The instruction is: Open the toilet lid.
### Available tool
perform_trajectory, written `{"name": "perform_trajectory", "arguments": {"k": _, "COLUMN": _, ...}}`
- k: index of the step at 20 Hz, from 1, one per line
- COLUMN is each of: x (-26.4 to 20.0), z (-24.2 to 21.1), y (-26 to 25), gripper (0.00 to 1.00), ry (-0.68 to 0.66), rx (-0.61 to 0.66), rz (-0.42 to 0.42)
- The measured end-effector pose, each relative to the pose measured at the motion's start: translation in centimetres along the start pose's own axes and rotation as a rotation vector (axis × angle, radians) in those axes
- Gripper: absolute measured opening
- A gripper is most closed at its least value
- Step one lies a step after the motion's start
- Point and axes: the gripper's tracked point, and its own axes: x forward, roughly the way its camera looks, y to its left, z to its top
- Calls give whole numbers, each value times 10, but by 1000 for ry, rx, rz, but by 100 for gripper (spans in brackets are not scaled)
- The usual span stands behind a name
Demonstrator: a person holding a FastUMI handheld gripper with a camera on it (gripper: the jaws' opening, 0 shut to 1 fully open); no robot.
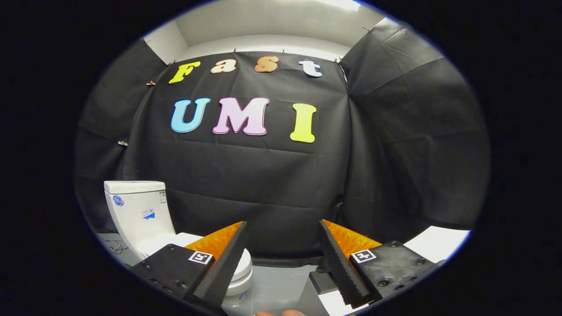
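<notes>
A white toilet stands on the floor to the left, its tank upright against the black cloth wall. The lid lies flat and closed on the bowl, mostly hidden behind my left finger. My gripper is open, its two black toothed fingers spread wide with nothing between them. It hangs apart from the toilet, which sits beyond and to the left of the left finger. The right finger points at the cloth wall.
The grey floor runs ahead between the fingers to the foot of the cloth wall. A white surface lies at the right behind the right finger. A dark block sits low by the right finger. A cable lies on the floor left of the toilet.
</notes>
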Motion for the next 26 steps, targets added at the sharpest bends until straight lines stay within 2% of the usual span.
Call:
{"name": "perform_trajectory", "arguments": {"k": 9, "x": 0, "z": -1, "y": 0, "gripper": 98, "ry": 1, "rx": 4, "rz": 4}}
{"name": "perform_trajectory", "arguments": {"k": 15, "x": -2, "z": -1, "y": 15, "gripper": 98, "ry": 11, "rx": 21, "rz": 53}}
{"name": "perform_trajectory", "arguments": {"k": 17, "x": -1, "z": 0, "y": 31, "gripper": 98, "ry": 17, "rx": 26, "rz": 110}}
{"name": "perform_trajectory", "arguments": {"k": 22, "x": 6, "z": -51, "y": 86, "gripper": 98, "ry": 216, "rx": -11, "rz": 286}}
{"name": "perform_trajectory", "arguments": {"k": 26, "x": 25, "z": -82, "y": 109, "gripper": 99, "ry": 328, "rx": 24, "rz": 326}}
